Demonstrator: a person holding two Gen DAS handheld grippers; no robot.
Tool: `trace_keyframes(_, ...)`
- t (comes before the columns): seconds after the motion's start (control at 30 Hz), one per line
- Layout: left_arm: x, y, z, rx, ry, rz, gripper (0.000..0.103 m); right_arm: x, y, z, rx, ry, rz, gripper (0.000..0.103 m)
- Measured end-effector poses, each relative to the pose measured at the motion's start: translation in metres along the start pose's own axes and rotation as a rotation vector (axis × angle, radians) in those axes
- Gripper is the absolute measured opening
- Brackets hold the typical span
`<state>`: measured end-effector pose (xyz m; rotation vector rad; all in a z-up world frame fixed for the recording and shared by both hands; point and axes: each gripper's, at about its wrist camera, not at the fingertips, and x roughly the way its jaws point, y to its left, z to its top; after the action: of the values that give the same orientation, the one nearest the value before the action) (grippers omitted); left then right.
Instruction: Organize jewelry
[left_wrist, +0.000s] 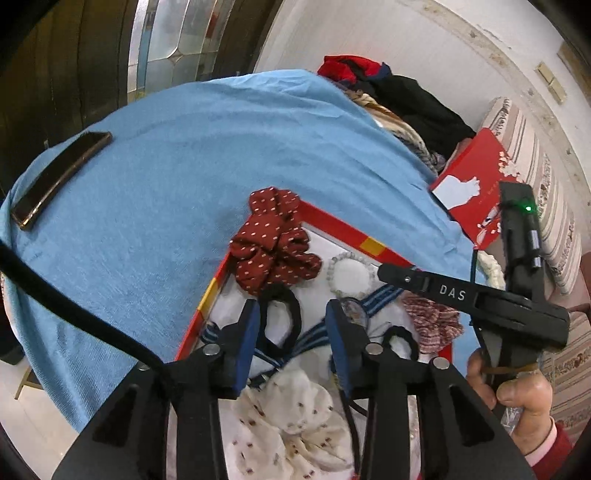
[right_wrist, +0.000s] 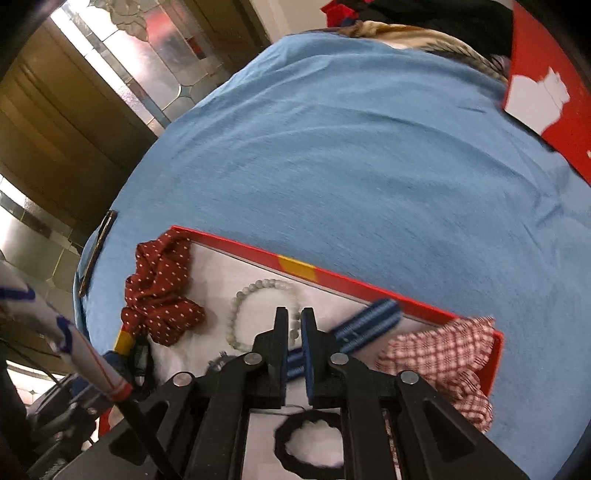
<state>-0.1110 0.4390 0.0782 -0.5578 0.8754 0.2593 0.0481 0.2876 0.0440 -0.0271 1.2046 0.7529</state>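
Note:
A red-rimmed box with a white lining lies on the blue cloth and holds hair ties and jewelry. In it are a dark red dotted scrunchie, a pale bead bracelet, a blue striped band, black hair ties, a red checked scrunchie and a cream dotted scrunchie. My left gripper is open just above the black hair tie. My right gripper is nearly shut on the blue striped band, over the bead bracelet. The right gripper also shows in the left wrist view.
A dark phone lies at the far left of the blue cloth. The red box lid leans at the right beside a pile of clothes. A striped sofa is further right.

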Motion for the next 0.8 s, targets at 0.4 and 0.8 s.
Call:
trace_keyframes(0.4,-0.081,0.019,-0.032,-0.085,-0.124,0.049,0.056,-0.076,-0.035,-0.075,-0.089,-0.072,-0.163,0.039)
trace_keyframes(0.8,-0.102,0.029,-0.082,-0.127,-0.109,0.094,0.057,-0.056,-0.078,-0.102,0.132,-0.043,-0.254,0.005)
